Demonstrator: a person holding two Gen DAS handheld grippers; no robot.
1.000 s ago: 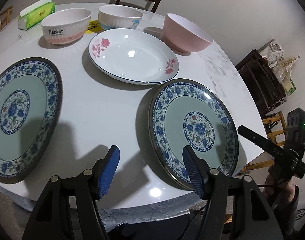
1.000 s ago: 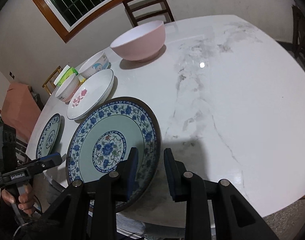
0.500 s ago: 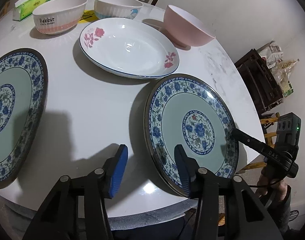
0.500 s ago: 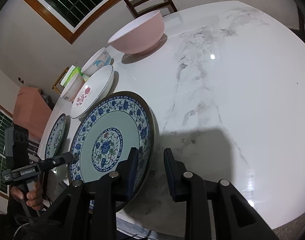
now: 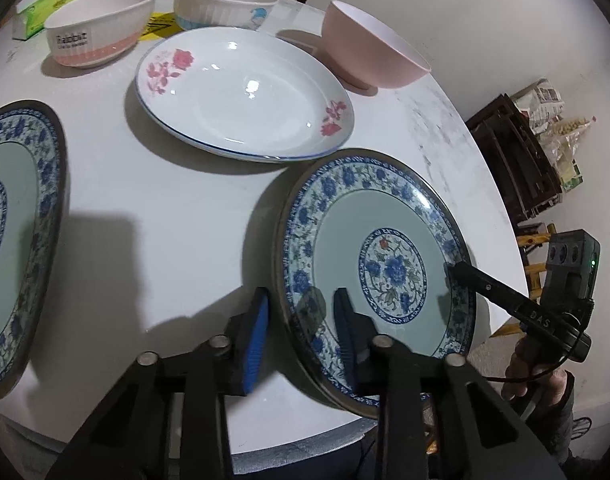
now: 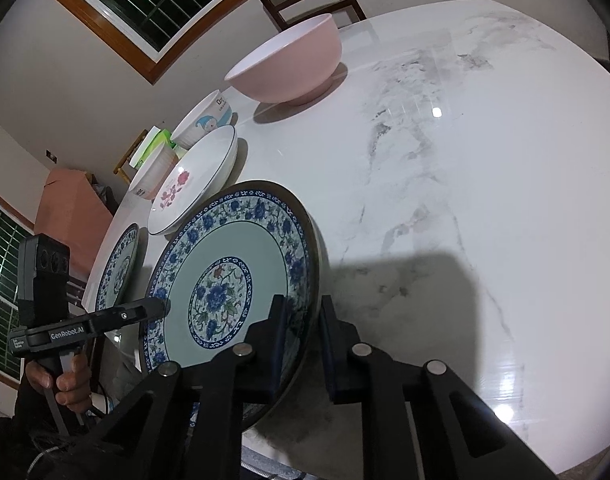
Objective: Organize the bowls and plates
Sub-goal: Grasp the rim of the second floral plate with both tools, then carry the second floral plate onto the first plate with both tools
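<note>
Two hand-held grippers straddle opposite rims of a blue-patterned plate (image 5: 385, 272) at the bench (image 6: 465, 200) edge: the left hand-held gripper (image 5: 303, 326) closing around the rim, the right hand-held gripper (image 6: 301, 344) clamped on it. Beyond sit a rose-printed plate (image 5: 245, 92) and a pink bowl (image 6: 289, 64).

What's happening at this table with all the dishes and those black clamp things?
A person is tidying dishes with a hand-held clamp in each hand. Both clamps work on the same blue-patterned plate at the table's near edge. The right gripper is shut on its rim. The left gripper is closing, with the opposite rim between its fingers. A matching blue plate, a white rose plate and three bowls sit untouched.
</note>
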